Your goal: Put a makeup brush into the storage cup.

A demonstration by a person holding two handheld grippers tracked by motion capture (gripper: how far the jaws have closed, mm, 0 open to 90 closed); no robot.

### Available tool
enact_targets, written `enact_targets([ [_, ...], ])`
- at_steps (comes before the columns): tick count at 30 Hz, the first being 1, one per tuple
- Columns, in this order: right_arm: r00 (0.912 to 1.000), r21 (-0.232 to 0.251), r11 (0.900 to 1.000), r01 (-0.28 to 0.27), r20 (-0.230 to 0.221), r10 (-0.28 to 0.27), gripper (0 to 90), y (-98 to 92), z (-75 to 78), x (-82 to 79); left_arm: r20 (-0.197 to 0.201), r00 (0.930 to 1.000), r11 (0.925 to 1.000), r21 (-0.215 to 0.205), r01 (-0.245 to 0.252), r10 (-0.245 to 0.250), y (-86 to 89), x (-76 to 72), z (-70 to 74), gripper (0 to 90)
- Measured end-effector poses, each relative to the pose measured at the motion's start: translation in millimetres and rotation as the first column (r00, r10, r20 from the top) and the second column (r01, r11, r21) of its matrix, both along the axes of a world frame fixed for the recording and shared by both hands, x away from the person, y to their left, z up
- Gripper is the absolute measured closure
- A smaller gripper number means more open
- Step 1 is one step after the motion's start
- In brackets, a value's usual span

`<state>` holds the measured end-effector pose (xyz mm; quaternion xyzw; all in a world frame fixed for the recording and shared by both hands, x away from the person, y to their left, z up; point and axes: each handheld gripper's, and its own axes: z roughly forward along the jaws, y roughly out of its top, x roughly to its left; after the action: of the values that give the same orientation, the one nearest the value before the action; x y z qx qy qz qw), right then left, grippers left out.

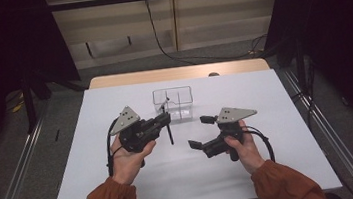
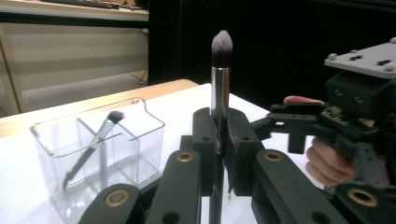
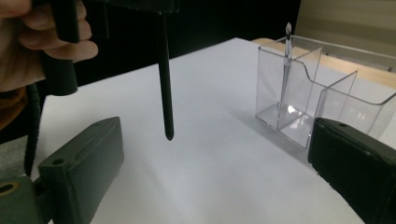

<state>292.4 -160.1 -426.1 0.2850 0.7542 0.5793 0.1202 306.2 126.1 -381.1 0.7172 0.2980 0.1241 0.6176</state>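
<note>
Left gripper (image 2: 219, 154) clamps the brush (image 2: 220, 70) upright at the organizer's (image 1: 173, 103) 7 o'clock, right gripper (image 1: 203, 130) gaping empty; transfer under way, next lowering handle-first into a compartment.

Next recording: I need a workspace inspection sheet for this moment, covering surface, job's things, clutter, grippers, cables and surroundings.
Surface: white tabletop with a wooden strip along the far edge.
Job's things: black-handled makeup brush with silver ferrule, upright, bristles up; clear plastic divided organiser with one small slim brush leaning in a compartment.
Clutter: nothing seen.
Grippers: left gripper shut on the makeup brush; right gripper open, nothing between its jaws.
Cables: a black cable trails from the left gripper, another from the right; a black lead hangs down the back wall.
Surroundings: dark curtains both sides, grey floor, metal rails.
</note>
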Motion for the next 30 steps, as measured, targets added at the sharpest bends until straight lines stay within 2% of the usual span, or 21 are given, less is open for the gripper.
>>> enact_targets([
  [3,0.9989,0.01,1.0,0.025,0.039,-0.025,2.9,-4.6,-0.6,-3.9,0.002,1.0,0.9999,0.009,-0.009,0.009,6.1,0.7,0.8,84.1],
  [9,0.9972,-0.002,0.998,0.067,0.033,-0.067,2.8,-19.7,-1.7,-8.0,0.011,0.9997,0.9996,0.017,-0.021,0.02,12.0,3.0,3.4,84.1],
  [11,0.9955,-0.001,0.996,0.084,0.044,-0.084,2.9,-26.3,-0.7,-9.4,0.011,0.9996,0.9996,0.013,-0.027,0.027,13.8,3.9,4.7,84.1],
  [17,0.9864,-0.023,0.987,0.158,0.052,-0.156,2.0,-47.9,-3.0,-14.3,0.014,0.9988,0.9987,0.02,-0.047,0.047,20.9,7.2,7.8,84.1],
  [22,0.9798,-0.038,0.98,0.194,0.056,-0.192,2.0,-62.0,-1.5,-18.2,0.023,0.9976,0.9975,0.027,-0.066,0.065,26.4,10.2,11.6,84.0],
  [30,0.9694,-0.063,0.968,0.244,0.041,-0.242,2.0,-81.7,-2.9,-26.5,0.024,0.9957,0.9956,0.027,-0.09,0.089,36.0,15.1,16.8,84.0],
])
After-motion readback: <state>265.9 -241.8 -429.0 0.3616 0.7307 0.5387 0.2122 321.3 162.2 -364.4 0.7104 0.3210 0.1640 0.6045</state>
